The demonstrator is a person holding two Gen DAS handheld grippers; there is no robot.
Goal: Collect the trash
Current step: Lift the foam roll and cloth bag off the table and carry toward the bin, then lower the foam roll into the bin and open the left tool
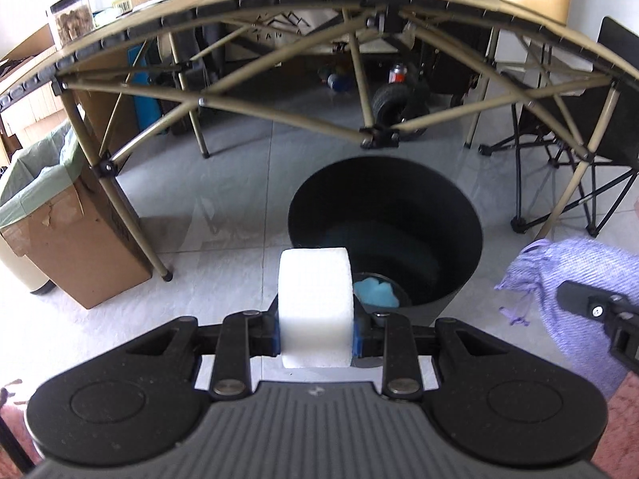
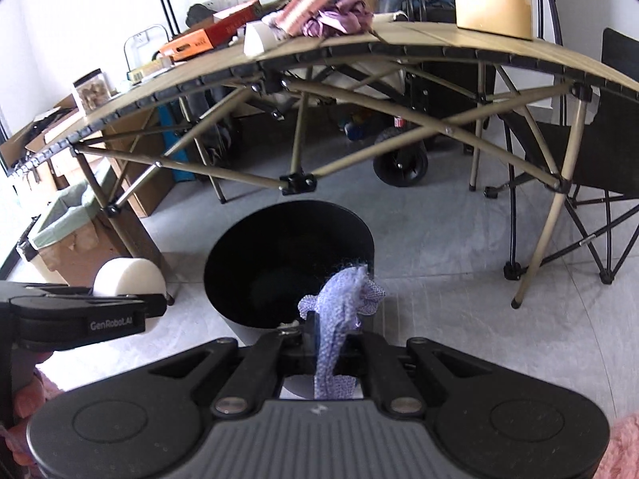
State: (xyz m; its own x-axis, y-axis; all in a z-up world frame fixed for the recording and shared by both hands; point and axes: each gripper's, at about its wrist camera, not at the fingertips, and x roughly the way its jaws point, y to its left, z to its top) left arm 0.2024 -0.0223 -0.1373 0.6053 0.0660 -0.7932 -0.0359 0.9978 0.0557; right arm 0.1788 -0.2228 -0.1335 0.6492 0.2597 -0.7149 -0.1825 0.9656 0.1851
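My left gripper is shut on a white foam cylinder, held just before the near rim of a black round bin on the floor. A blue scrap lies at the bin's bottom. My right gripper is shut on a lilac mesh cloth, which sticks up over the near edge of the same black bin. The right wrist view shows the left gripper and the foam cylinder at the left. In the left wrist view, the cloth and part of the right gripper show at the right edge.
A folding camp table with tan legs stands over and behind the bin, loaded with boxes and cloth. A cardboard box lined with a green bag sits at the left. A black folding chair is at the right. Grey tiled floor surrounds the bin.
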